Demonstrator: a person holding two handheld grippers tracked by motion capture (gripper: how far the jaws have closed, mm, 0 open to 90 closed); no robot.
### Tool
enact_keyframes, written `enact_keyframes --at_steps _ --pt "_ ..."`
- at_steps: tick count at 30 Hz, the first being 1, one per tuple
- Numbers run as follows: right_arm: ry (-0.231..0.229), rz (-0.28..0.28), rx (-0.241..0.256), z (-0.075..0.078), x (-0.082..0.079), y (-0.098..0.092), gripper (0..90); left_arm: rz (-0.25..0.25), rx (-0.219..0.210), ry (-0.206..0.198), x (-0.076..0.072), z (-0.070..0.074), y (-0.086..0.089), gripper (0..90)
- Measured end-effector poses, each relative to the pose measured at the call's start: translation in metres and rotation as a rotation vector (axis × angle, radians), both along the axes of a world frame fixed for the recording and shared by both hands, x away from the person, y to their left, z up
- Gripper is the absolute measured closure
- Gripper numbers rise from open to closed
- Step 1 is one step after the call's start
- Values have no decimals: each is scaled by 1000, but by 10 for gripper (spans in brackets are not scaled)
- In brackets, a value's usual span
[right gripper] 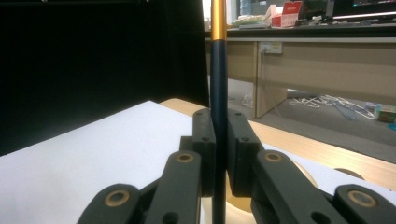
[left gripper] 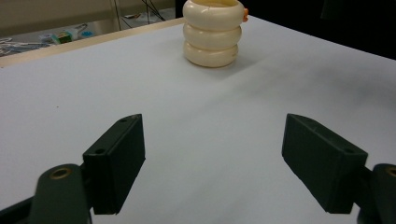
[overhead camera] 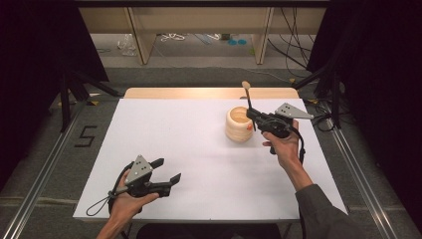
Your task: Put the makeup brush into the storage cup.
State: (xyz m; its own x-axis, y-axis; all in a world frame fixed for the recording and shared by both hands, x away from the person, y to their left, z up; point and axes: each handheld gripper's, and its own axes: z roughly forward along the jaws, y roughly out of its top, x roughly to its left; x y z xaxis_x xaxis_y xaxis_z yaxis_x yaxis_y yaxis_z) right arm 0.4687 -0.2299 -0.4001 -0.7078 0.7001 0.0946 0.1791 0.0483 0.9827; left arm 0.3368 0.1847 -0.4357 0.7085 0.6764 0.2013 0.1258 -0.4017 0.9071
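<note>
Brush (overhead camera: 248, 97) being held upright over the cream holder (overhead camera: 238, 124) by the right gripper (overhead camera: 252, 115).

Its dark handle is standing nearly vertical between the right gripper's jaws, which are pressing together on it; in the right gripper view a gold band is sitting above the dark part of the brush (right gripper: 218, 93), and the right gripper (right gripper: 218, 154) is hanging just above the holder's rim (right gripper: 299, 170). Seen from above, the pale brush tip is pointing up and away from the person, while the lower end is reaching toward the holder's opening. The ringed holder (left gripper: 213, 32) is standing upright on the white table (overhead camera: 189, 149), toward its far right side. The left gripper (overhead camera: 165, 170) is resting near the table's front left edge, well apart from the holder, its jaws spread wide with nothing between them; the left gripper (left gripper: 212, 163) is looking across bare table at the holder.
</note>
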Motion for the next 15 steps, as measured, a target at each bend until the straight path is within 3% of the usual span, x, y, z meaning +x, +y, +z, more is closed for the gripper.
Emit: enact_keyframes --at_steps 5,15 --pt "-10 -3 22 1 2 1 842 8 -1 4 -1 0 0 214" --pt "-12 -14 14 6 9 2 841 4 0 6 -1 0 -1 214"
